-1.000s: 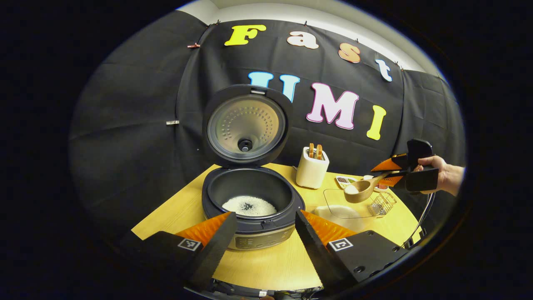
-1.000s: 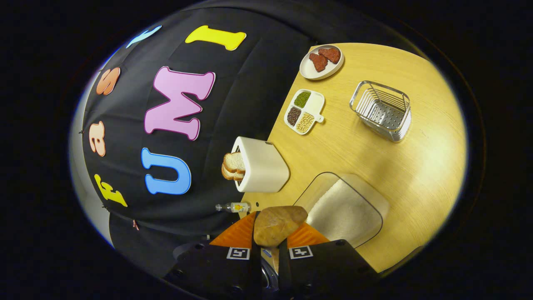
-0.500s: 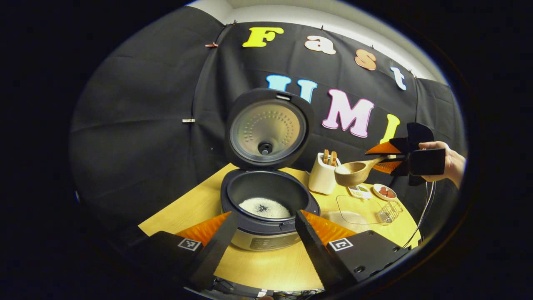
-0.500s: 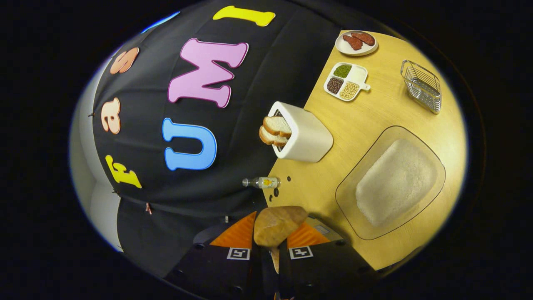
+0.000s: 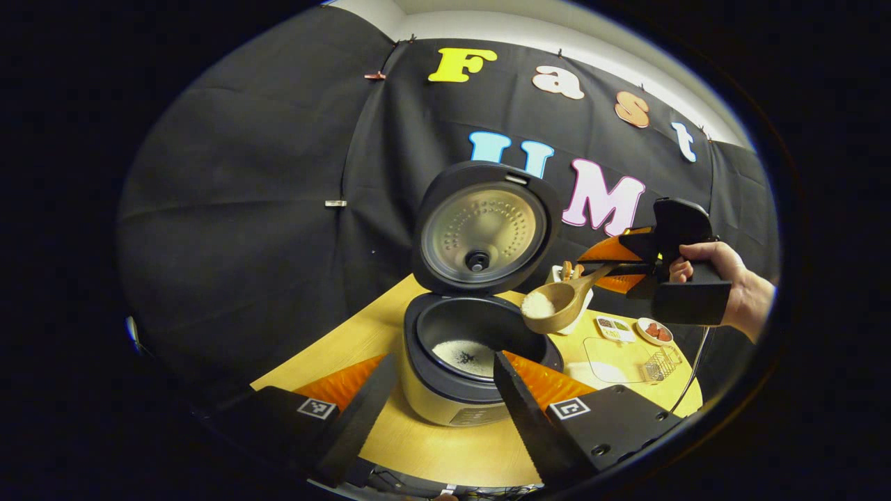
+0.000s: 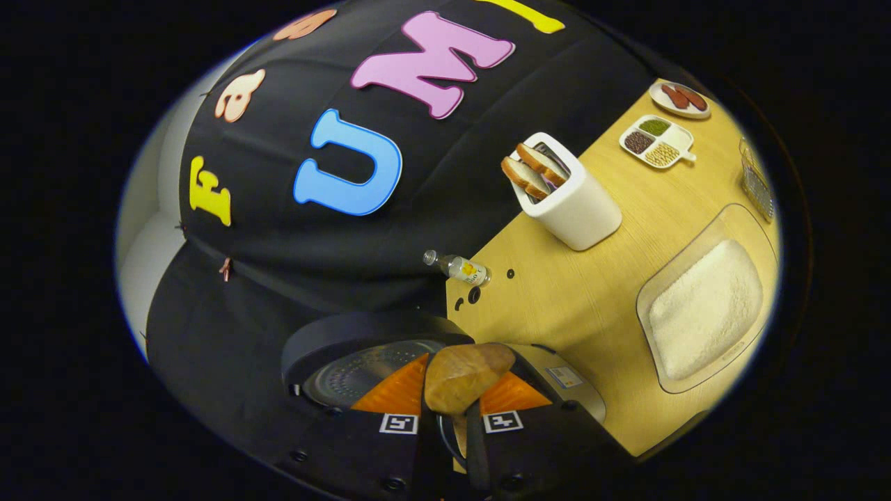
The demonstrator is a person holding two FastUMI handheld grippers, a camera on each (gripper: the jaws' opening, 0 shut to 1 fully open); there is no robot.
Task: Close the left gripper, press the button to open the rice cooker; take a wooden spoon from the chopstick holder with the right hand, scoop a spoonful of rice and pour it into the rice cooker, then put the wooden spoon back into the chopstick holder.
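pale wood-grain surface, curved at its near edge, backed by black cloth wall with a strip of white room wall above. open rice cooker standing on it, lid upright, small patch of white rice in the dark pot. left tool low in front of the cooker, fingers spread wide, gripping nothing. right tool held by a hand to the right of the lid, clamped narrow on the handle of the wooden spoon; bowl of the spoon loaded with rice, tilted, hanging above the cooker's right rim. in the right gripper view: white toaster with bread slices, small bottle lying at the surface's back edge, clear tray of rice, divided dish of grains, small plate, wire chopstick holder at the far right edge.
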